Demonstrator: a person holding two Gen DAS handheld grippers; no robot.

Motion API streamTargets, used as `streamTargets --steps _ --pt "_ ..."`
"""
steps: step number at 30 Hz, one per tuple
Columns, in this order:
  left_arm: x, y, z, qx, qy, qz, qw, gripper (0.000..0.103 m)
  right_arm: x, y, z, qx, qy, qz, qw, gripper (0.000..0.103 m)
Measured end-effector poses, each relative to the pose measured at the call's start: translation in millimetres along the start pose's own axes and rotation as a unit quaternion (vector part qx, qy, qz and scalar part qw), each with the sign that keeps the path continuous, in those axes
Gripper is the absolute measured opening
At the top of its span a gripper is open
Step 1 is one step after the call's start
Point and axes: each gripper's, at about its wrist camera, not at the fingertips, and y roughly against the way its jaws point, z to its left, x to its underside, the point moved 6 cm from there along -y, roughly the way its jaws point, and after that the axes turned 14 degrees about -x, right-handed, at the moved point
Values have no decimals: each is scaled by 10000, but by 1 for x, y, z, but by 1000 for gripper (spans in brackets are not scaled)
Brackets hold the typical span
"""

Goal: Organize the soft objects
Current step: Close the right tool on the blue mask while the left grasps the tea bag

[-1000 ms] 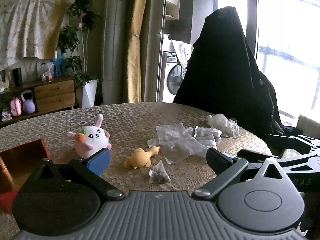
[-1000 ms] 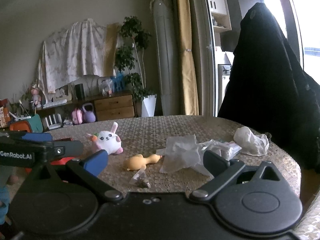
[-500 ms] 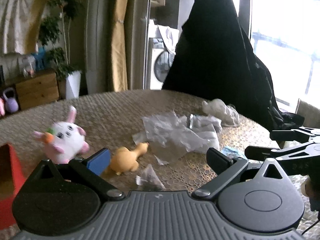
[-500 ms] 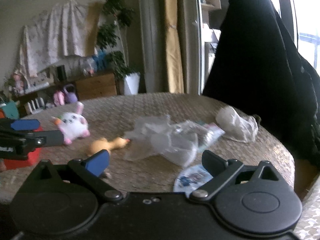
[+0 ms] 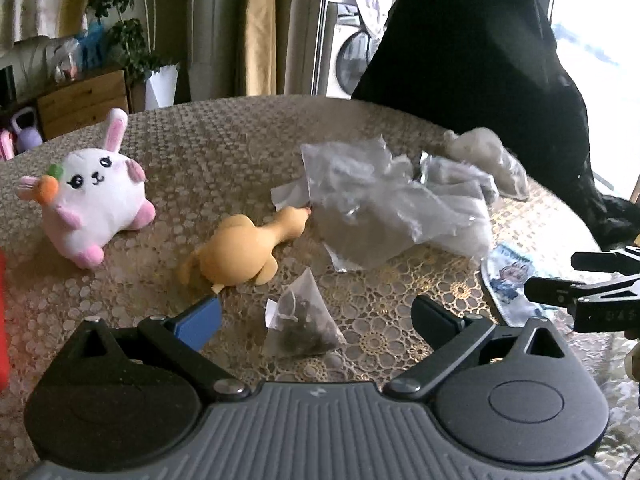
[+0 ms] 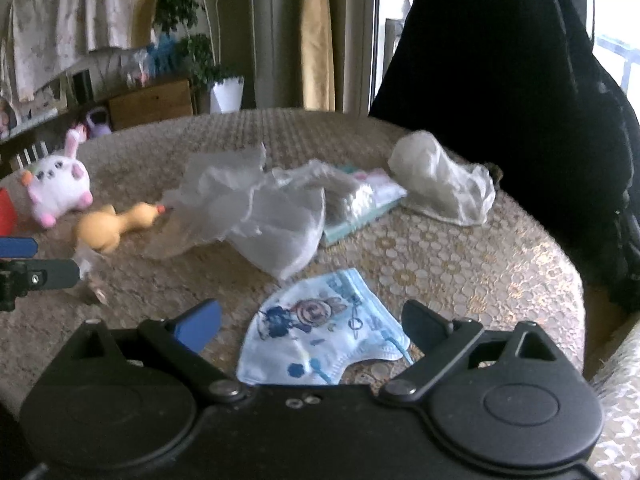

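Both grippers hang over the table (image 5: 224, 152) with fingers spread apart, holding nothing. The left gripper (image 5: 316, 318) frames a tea bag (image 5: 300, 330); the right gripper (image 6: 312, 324) frames a face mask (image 6: 320, 344). Bunny (image 5: 94, 196) and duck (image 5: 244, 248) lie beyond.

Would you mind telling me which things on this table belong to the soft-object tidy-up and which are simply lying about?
Part of the job:
plush bunny
yellow squishy duck
printed face mask
left gripper, open near the tea bag
right gripper, open over the mask

Probably just lying about:
tea bag
crumpled clear plastic bags
white crumpled bag
tissue pack
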Motion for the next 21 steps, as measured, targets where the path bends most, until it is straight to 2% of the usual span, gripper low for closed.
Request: streamTargets --steps 5,8,11,16,18,21 --pt "2 -16 -6 -156 -102 205 9996 97 3 -14 -8 -118 -84 169 9998 98" --pt "4 -24 -8 -241 -136 328 9991 84 4 -21 -15 -87 -157 240 9996 98" --pt "6 -26 -10 -274 -172 352 9989 84 5 -27 -25 -48 -268 299 9992 98" --pt "9 -29 -11 -326 -199 435 9983 66 8 -33 -27 -108 -279 422 9987 100" --pt "10 -30 -10 -381 -217 437 9981 57 7 -33 -25 -132 -238 442 9987 98" --pt "9 -29 -10 -417 -252 413 9980 47 8 -32 -18 -130 -63 467 9988 89"
